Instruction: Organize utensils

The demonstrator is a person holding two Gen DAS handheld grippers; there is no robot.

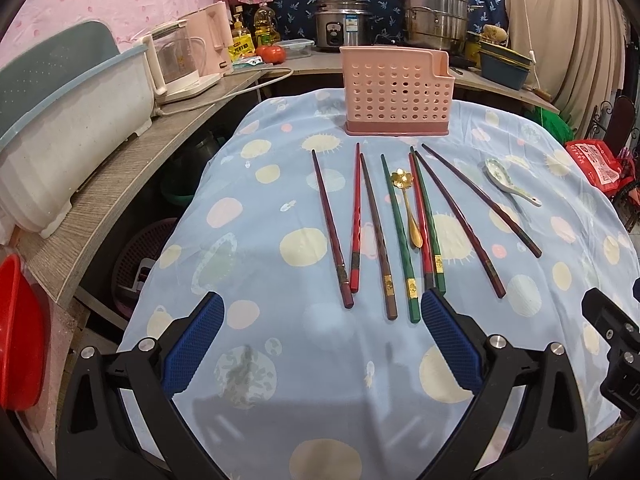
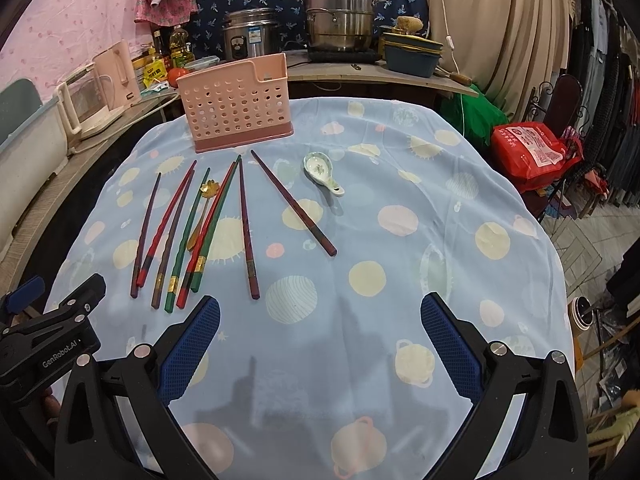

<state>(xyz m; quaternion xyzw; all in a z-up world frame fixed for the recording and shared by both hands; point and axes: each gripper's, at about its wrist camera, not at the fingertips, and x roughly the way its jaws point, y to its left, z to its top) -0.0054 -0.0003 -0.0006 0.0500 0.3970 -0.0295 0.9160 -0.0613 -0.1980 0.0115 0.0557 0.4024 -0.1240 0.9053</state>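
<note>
A pink perforated utensil holder (image 1: pixel 396 94) (image 2: pixel 236 106) stands empty at the table's far side. In front of it lie several chopsticks in dark red (image 1: pixel 331 228), red and green (image 1: pixel 398 236) (image 2: pixel 188 236), a gold flower spoon (image 1: pixel 409 208) (image 2: pixel 202 210) among them, and a white ceramic spoon (image 1: pixel 508 182) (image 2: pixel 322 172) to the right. My left gripper (image 1: pixel 322 312) is open and empty just short of the chopsticks' near ends. My right gripper (image 2: pixel 320 314) is open and empty, to the right of the chopsticks.
The table wears a blue spotted cloth (image 2: pixel 400 240). A wooden counter (image 1: pixel 120 168) at the left carries a white dish rack (image 1: pixel 68 140) and a kettle (image 1: pixel 180 60). Pots (image 2: pixel 340 16) and a rice cooker (image 2: pixel 250 34) stand behind. A red bag (image 2: pixel 532 152) sits at the right.
</note>
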